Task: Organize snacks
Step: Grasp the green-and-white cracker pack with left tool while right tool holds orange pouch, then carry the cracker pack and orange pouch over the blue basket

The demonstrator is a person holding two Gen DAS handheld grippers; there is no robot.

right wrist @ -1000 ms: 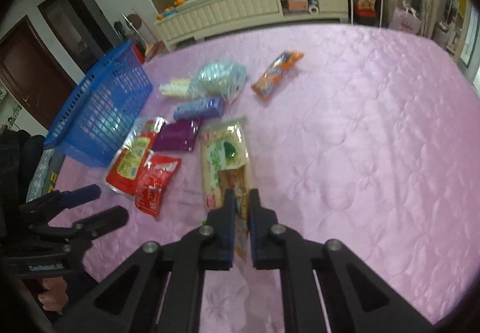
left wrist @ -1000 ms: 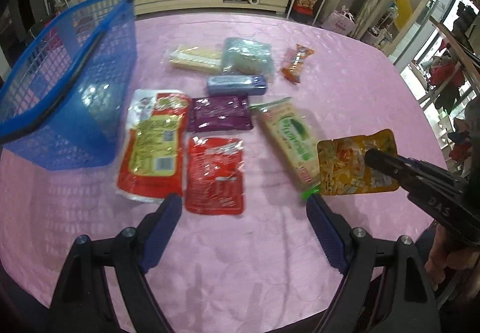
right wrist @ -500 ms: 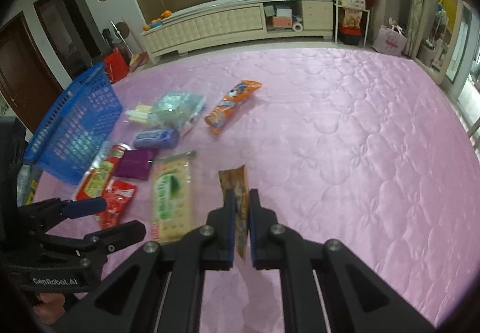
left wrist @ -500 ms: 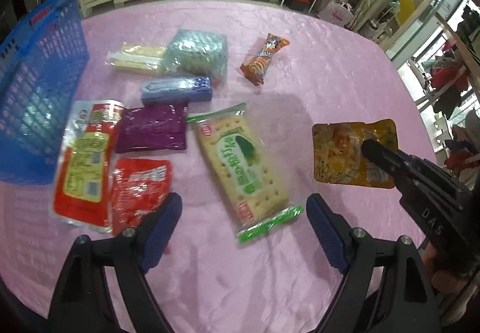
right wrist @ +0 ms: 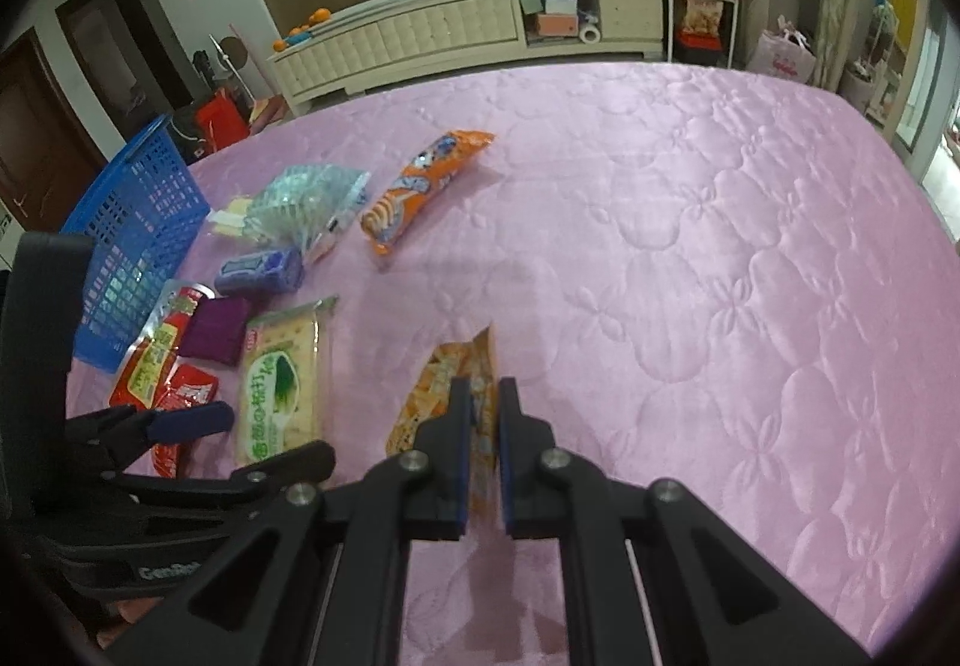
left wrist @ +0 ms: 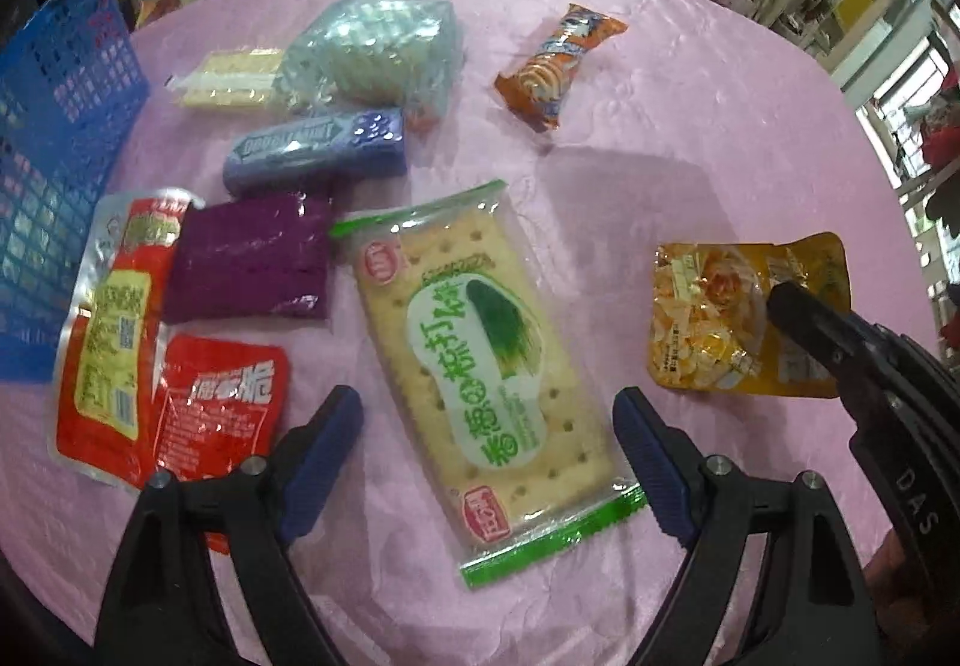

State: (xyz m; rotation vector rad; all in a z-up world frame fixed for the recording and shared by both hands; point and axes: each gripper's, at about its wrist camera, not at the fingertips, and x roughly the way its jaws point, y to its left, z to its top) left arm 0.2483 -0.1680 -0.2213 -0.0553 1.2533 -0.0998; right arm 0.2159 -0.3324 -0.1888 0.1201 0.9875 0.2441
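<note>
My right gripper (right wrist: pixel 483 396) is shut on a yellow-orange snack pouch (right wrist: pixel 447 390) and holds it just above the pink cloth; the pouch (left wrist: pixel 708 318) also shows at the right of the left wrist view. My left gripper (left wrist: pixel 489 432) is open and empty, its fingers on either side of a green-and-cream cracker pack (left wrist: pixel 480 348) below it. Other snacks lie on the cloth: a purple pack (left wrist: pixel 252 258), a red pouch (left wrist: pixel 222 402), a red-and-yellow pouch (left wrist: pixel 120 318), a blue gum pack (left wrist: pixel 318 144), a clear bag (left wrist: pixel 378 48), a wafer pack (left wrist: pixel 231 78) and an orange biscuit pack (left wrist: pixel 558 60).
A blue plastic basket (left wrist: pixel 54 138) stands at the left edge of the pink quilted tabletop (right wrist: pixel 720 258). A cream sideboard (right wrist: pixel 456 30) stands behind the table. The right half of the cloth holds no snacks.
My right gripper has carried the yellow-orange pouch to the right, away from the cracker pack. My left gripper has moved right and closer, and now stands over the cracker pack.
</note>
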